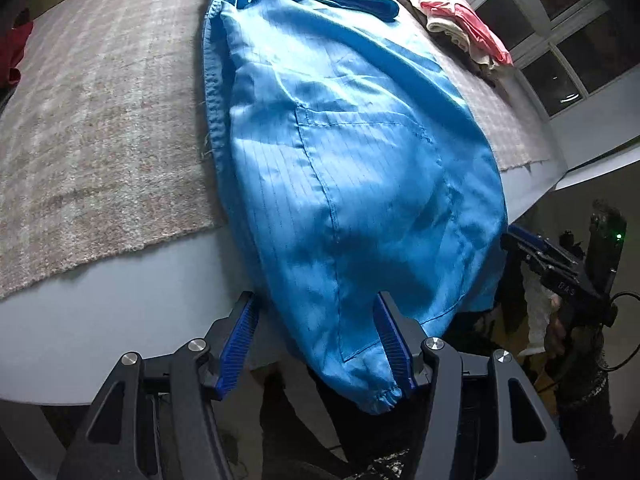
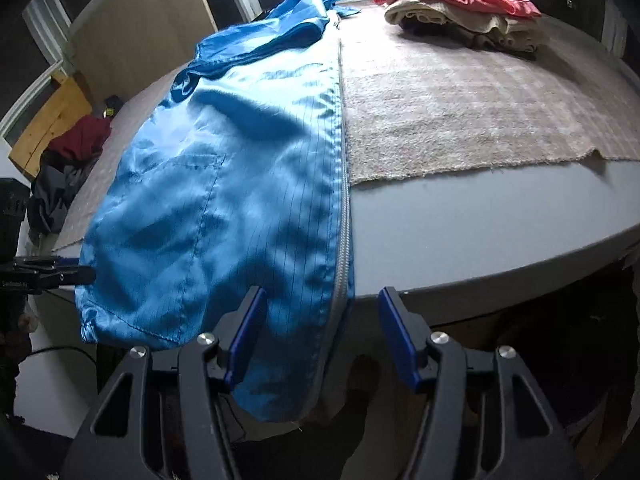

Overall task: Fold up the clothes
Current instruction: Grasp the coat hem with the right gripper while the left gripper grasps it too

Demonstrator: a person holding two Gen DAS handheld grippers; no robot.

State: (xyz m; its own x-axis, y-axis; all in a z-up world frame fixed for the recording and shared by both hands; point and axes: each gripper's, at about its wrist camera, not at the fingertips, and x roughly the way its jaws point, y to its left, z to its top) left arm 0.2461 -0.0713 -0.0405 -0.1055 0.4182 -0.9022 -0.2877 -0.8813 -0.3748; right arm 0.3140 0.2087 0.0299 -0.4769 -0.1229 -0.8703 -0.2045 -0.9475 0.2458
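Shiny blue pinstriped jacket (image 1: 340, 168) on fuzzy beige rug (image 1: 100, 120); left claw (image 1: 316, 344), right claw (image 2: 320, 336) spread.

Dim room, dark windows; overhead light gives sheen on blue garment (image 1: 340, 160), soft gripper shadows across it. Strong fisheye bending, black corners, slight blur.

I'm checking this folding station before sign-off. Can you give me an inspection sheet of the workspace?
Surface: grey table with a beige mat on it.
Job's things: blue jacket spread flat, hem hanging over the near edge; folded stack at the far side.
Clutter: dark red and grey clothes pile.
Grippers: left gripper and right gripper open, the hem between their fingers.
Cables: black cable by the right gripper.
Surroundings: dark windows.
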